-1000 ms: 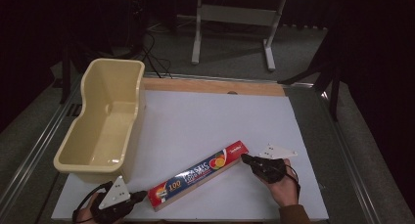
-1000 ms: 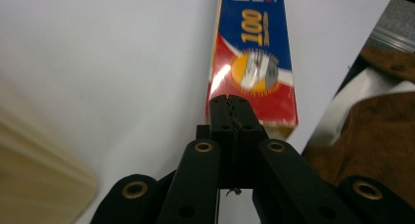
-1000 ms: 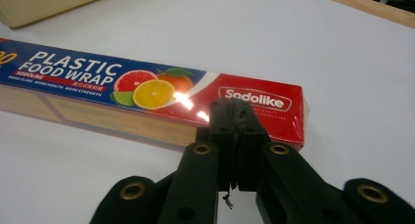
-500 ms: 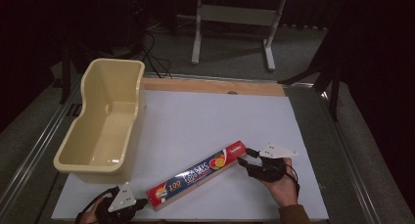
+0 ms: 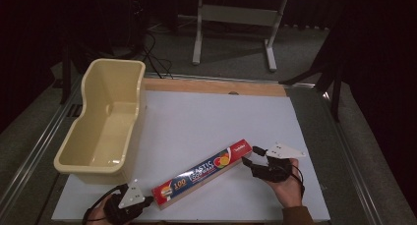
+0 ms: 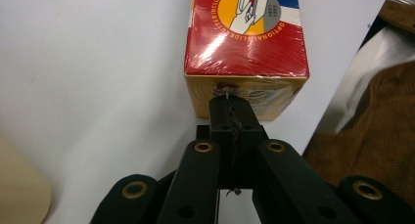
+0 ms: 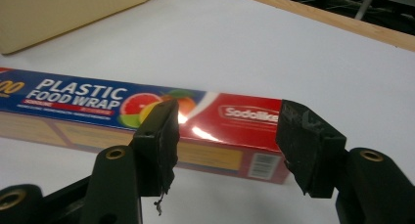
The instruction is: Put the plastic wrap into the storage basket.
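- plastic food wrap box (image 5: 208, 174) lies flat on the white desk (image 5: 206, 122), slanting from near the front left corner up toward the right, closer to the front edge than the back.
- left gripper (image 5: 143, 204) sits at the box's lower left end, near the desk's front edge; in the left gripper view its jaws are pressed together, tips touching the yellow end face of the box (image 6: 245, 57).
- right gripper (image 5: 248, 156) sits at the box's red upper right end; its jaws have just been opening and stand spread, pads clear of the box (image 7: 147, 121).
- cream plastic tub (image 5: 105, 122) stands at the desk's left edge, apart from the box.
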### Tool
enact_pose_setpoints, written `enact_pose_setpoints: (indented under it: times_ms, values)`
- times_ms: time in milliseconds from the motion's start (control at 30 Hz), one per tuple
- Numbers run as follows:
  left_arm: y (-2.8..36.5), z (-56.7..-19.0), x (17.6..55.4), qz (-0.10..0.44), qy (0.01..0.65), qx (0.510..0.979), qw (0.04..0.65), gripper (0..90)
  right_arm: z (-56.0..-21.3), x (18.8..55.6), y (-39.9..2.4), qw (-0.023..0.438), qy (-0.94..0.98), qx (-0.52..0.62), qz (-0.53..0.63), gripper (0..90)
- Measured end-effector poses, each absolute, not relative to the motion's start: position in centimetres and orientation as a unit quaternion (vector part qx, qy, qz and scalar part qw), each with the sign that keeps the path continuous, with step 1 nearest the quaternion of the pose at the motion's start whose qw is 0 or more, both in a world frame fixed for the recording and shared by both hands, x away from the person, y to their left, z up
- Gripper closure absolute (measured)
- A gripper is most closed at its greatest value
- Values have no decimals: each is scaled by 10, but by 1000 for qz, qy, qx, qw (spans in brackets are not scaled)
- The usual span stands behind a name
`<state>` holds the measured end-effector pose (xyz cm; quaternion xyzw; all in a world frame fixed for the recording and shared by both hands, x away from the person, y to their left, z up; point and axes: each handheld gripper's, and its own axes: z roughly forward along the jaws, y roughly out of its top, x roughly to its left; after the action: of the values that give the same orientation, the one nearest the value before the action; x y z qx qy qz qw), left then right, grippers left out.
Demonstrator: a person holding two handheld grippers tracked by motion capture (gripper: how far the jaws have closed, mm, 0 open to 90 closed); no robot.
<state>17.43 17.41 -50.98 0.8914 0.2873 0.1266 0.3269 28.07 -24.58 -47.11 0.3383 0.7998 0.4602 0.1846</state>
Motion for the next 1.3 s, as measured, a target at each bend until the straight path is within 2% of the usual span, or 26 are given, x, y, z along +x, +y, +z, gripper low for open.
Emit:
enact_pose_setpoints:
  times_ms: [233,600,867,1033,1200,1300]
  values:
    - [147,-511,187,122,269,893,338,900,-471,280,-251,187,794,345,464,406]
    - [80,-517,213,108,240,888,376,900,-471,279,-257,192,788,352,467,409]
    - [81,-517,213,113,237,886,381,900,-471,278,-259,193,786,354,469,411]
    - [94,-518,218,132,274,874,378,900,-470,277,-262,200,779,358,473,414]
    - [80,-518,225,141,267,879,369,900,-468,276,-262,201,776,358,478,417]
    - [72,-518,224,126,262,879,378,900,-470,277,-265,199,774,364,477,419]
